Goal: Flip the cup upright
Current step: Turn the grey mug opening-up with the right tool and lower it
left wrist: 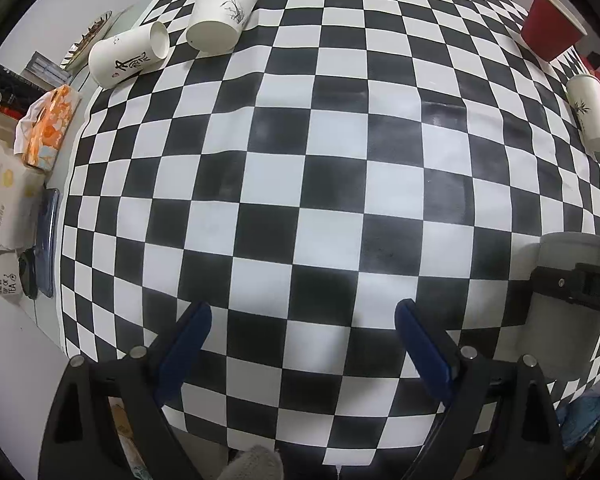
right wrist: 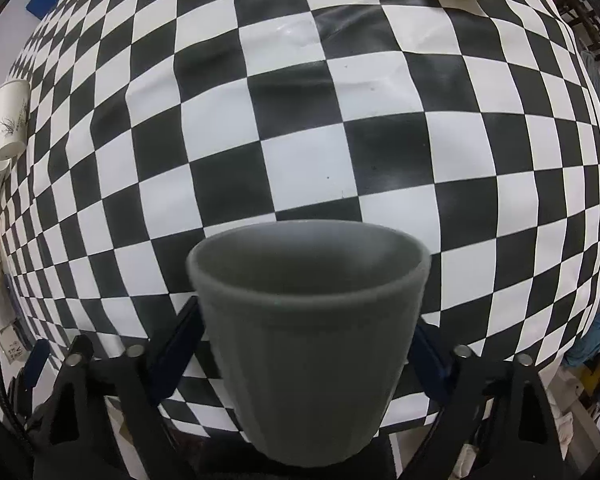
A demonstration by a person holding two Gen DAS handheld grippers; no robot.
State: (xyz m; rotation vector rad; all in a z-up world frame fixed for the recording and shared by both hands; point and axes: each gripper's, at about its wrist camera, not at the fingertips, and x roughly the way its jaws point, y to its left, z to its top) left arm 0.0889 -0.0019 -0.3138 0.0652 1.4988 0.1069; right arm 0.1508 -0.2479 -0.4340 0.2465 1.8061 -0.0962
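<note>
A grey ribbed cup (right wrist: 308, 332) fills the lower middle of the right wrist view, mouth up, held between my right gripper's (right wrist: 304, 344) blue fingers (right wrist: 180, 340) above the checkered cloth. The same grey cup (left wrist: 568, 292) shows at the right edge of the left wrist view with the right gripper's black body clamped across it. My left gripper (left wrist: 302, 340) is open and empty, its blue fingers (left wrist: 188, 344) wide apart over the cloth.
Black-and-white checkered tablecloth (left wrist: 300, 168) covers the table. White paper cups lie on their sides at the far left (left wrist: 128, 56) (left wrist: 224, 8) and right (left wrist: 592, 116); a red cup (left wrist: 552, 26) lies at the far right. Tissue packs (left wrist: 48, 128), a mug (left wrist: 4, 276) sit off the left edge.
</note>
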